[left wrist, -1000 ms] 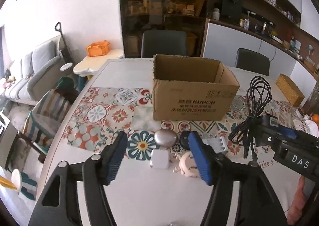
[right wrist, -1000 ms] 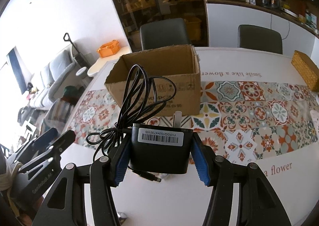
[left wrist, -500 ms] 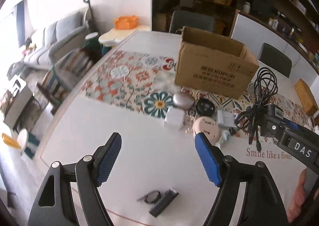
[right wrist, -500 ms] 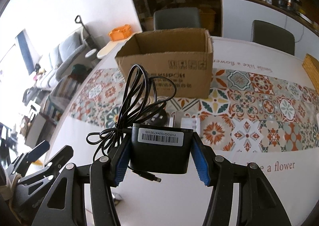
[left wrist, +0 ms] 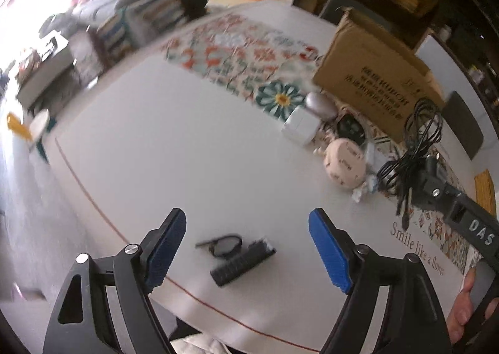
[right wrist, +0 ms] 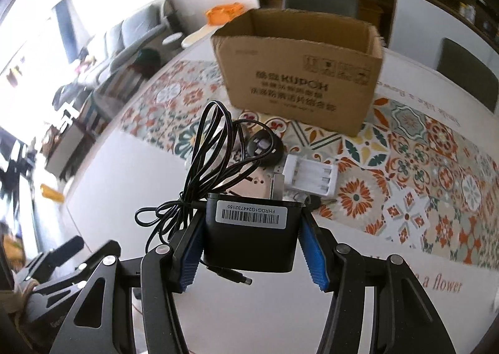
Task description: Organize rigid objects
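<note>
Left wrist view: the left gripper (left wrist: 248,243) hung with its fingers spread wide above the white table (left wrist: 174,148), holding nothing. Between them lay a black bar (left wrist: 242,263) and a small ring-shaped item (left wrist: 224,244), just beside each other. Farther off sat a white cube (left wrist: 300,130), a pink disc (left wrist: 344,163) and the box (left wrist: 374,76).

Right wrist view: the right gripper (right wrist: 251,252) clamped a black adapter (right wrist: 251,235), its cord (right wrist: 215,163) looped upward. It was held above the table, nearer than the open box (right wrist: 299,73). A white charger (right wrist: 312,175) lay between them.
</note>
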Tool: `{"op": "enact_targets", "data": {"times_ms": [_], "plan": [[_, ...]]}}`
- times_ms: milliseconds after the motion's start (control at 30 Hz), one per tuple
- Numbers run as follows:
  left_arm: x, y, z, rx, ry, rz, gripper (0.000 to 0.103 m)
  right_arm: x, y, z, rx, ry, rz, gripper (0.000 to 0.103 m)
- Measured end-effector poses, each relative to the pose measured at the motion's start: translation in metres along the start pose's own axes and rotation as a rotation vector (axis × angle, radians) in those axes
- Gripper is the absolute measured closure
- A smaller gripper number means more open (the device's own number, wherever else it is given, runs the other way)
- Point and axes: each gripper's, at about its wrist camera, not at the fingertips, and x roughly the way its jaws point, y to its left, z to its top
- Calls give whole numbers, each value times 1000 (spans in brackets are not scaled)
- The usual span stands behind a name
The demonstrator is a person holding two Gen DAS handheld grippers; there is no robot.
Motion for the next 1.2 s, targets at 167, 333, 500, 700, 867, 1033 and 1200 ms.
{"op": "enact_targets", "data": {"times_ms": [167,333,500,700,867,1033,1200], "plan": [[15,10,-16,-97,71,3,22,10,6,4,-77,28,18,46],[27,20,-31,-195,106,8,22,23,10,2,-129,59,29,46],[42,21,-41,-267,139,-31,22,34,10,-1,-166,83,32,46],[60,23,-42,-335,159,-18,22,44,4,-2,-168,103,16,46],[74,25,-45,-354,186,4,22,49,-3,-2,-151,112,9,46],[80,25,-43,-354,175,28,22,53,-5,-4,-152,122,10,46],[79,26,-46,-342,160,44,23,57,-7,-7,-142,136,9,46]]}}
